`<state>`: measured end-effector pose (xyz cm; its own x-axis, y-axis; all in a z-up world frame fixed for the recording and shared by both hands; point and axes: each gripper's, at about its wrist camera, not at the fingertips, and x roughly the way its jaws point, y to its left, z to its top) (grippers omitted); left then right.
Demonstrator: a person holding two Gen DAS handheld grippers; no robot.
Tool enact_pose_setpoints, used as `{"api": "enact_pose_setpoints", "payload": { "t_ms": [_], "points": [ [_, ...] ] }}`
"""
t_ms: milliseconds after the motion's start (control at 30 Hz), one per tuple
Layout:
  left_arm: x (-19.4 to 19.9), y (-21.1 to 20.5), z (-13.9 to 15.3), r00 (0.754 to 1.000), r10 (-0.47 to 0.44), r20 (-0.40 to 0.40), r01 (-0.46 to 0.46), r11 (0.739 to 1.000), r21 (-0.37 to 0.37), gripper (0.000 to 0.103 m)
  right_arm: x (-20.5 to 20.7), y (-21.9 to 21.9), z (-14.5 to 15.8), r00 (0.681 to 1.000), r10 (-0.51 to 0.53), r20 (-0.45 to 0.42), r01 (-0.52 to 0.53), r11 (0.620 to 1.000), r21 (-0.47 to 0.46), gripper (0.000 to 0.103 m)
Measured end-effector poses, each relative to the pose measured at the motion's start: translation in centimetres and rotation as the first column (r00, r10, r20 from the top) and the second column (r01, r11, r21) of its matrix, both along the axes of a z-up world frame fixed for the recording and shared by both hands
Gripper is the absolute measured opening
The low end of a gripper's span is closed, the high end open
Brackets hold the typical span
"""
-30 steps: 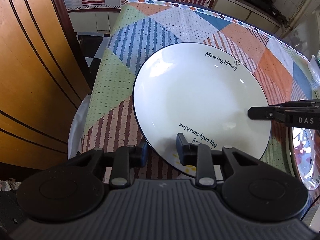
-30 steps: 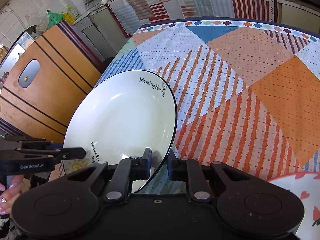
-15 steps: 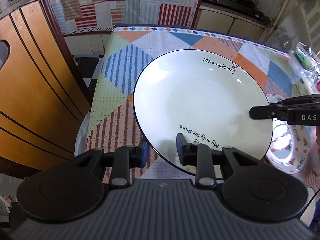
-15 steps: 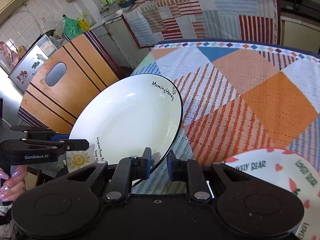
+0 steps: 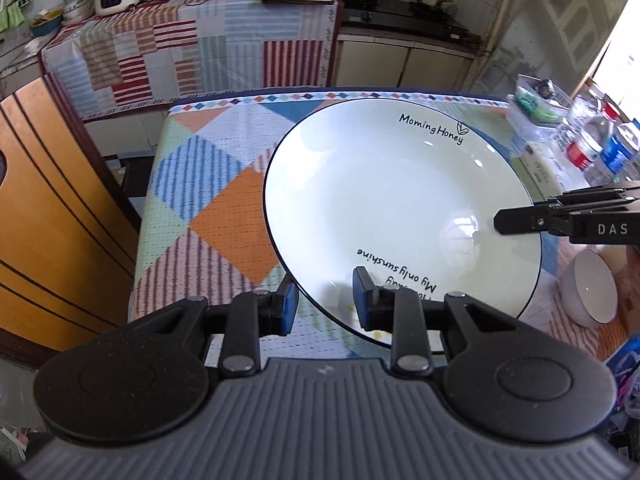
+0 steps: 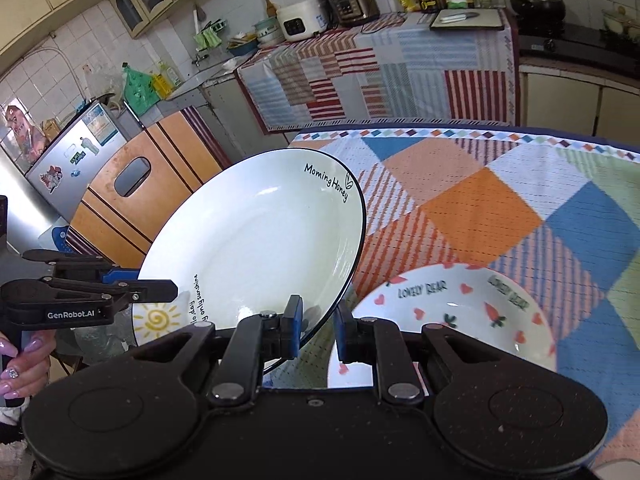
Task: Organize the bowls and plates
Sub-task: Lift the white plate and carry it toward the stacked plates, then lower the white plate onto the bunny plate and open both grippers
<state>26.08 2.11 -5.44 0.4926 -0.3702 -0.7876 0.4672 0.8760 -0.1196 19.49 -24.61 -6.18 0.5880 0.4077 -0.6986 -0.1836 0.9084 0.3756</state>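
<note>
A large white plate [image 5: 400,208] with a thin black rim and the words "Morning Honey" hangs tilted above the patchwork table [image 5: 208,184]. My left gripper [image 5: 325,304] is shut on its near rim, beside the words "My only sunshine". My right gripper [image 6: 318,328] is shut on the plate [image 6: 256,248] at another part of the rim. Its fingers [image 5: 520,222] reach in from the right in the left wrist view. A hand holds the left gripper [image 6: 160,292] at the left of the right wrist view.
A white plate with hearts and "Lovely Bear" [image 6: 440,320] lies on the table under my right gripper. A white ribbed bowl [image 5: 592,296] and several bottles [image 5: 592,140] stand at the table's right side. An orange wooden cabinet [image 5: 52,220] is close on the left.
Both grippers have risen with the plate, lifting it clear of the tablecloth. The heart-patterned plate and the white bowl have come into view, and more of the kitchen shows behind.
</note>
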Motion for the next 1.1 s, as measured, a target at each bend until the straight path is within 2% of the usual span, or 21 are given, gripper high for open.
{"api": "enact_pose_setpoints", "payload": {
  "t_ms": [300, 600, 1100],
  "points": [
    [-1.6, -5.1, 0.0, 0.998, -0.064, -0.014, 0.065, 0.998, 0.008, 0.027, -3.6, -4.2, -0.1, 0.997, -0.076, -0.003, 0.076, 0.997, -0.001, 0.021],
    [-1.8, -9.9, -3.0, 0.99, -0.118, -0.075, 0.12, 0.993, 0.021, 0.027, -5.5, -8.1, -2.9, 0.986, -0.155, -0.061, 0.156, 0.988, 0.0, 0.021],
    [-0.4, -12.0, -6.9, 0.977, -0.097, -0.189, 0.108, 0.993, 0.047, 0.027, -4.8, -9.6, -7.0, 0.975, -0.167, -0.143, 0.166, 0.986, -0.019, 0.021]
  ]
}}
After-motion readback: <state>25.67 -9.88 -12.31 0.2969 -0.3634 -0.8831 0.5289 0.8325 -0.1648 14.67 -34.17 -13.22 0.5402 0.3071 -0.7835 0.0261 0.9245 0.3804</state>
